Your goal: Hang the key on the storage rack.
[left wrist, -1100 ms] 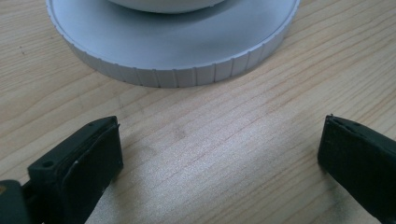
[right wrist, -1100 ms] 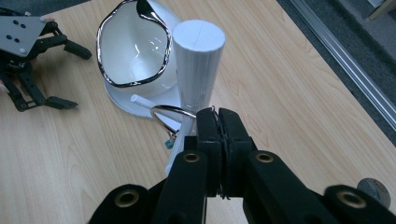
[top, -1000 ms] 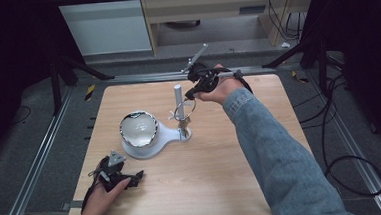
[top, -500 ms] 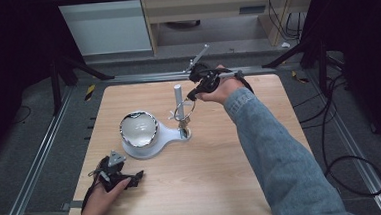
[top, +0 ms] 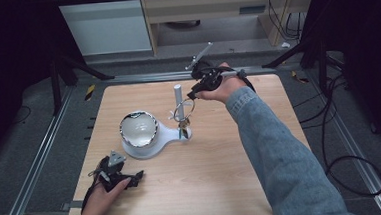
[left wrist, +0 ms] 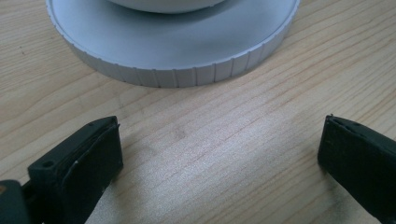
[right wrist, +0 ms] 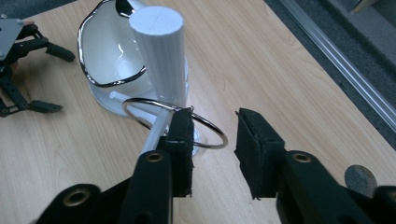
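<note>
A white stand (top: 167,136) on the wooden table carries a chrome-rimmed white bowl (top: 138,129) and an upright white post (top: 178,95). A thin metal ring (top: 183,109) hangs at the post, over a white cross peg (right wrist: 156,128). My right gripper (top: 193,93) is open just right of the post. In the right gripper view the ring (right wrist: 205,123) runs behind the left jaw, and its outer arc crosses the gap at the right gripper (right wrist: 214,140). My left gripper (top: 135,177) rests open near the front left edge. In the left gripper view the left gripper (left wrist: 219,158) faces the stand's ribbed base (left wrist: 177,70).
The table (top: 223,185) has bare wood across its front and right. Metal rails (top: 41,151) run along both sides, and cables (top: 340,128) lie on the floor at the right. A cabinet (top: 108,27) stands beyond the far edge.
</note>
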Available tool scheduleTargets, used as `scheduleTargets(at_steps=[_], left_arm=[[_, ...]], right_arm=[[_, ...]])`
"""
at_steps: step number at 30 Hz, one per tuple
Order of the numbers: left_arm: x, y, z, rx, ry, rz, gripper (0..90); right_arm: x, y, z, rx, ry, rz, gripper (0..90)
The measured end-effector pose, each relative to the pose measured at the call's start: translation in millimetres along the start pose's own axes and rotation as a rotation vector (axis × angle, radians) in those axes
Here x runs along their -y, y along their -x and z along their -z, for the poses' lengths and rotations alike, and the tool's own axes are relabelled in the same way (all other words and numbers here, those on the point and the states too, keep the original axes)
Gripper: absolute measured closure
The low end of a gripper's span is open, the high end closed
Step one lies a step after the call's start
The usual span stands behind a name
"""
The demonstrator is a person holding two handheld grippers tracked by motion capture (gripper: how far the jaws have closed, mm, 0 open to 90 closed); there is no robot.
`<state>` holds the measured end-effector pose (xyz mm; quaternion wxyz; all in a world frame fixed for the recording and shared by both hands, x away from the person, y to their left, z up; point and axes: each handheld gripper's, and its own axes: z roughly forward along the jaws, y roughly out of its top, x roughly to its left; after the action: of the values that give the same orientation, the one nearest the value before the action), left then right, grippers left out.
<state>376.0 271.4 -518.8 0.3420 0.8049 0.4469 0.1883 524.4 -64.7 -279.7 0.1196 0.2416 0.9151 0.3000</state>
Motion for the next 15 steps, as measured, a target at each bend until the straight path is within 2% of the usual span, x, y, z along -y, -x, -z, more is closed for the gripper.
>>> scheduleTargets(at_steps=[7, 15], left_arm=[[0.0, 0.0, 0.0, 0.001, 0.001, 0.000, 0.0], [0.0, 0.0, 0.0, 0.001, 0.000, 0.000, 0.0]], right_arm=[[0.2, 1.7, 5.0, 0.014, 0.032, -0.013, 54.0], [1.2, 3.9, 10.0, 0.062, 0.055, -0.035, 35.0]])
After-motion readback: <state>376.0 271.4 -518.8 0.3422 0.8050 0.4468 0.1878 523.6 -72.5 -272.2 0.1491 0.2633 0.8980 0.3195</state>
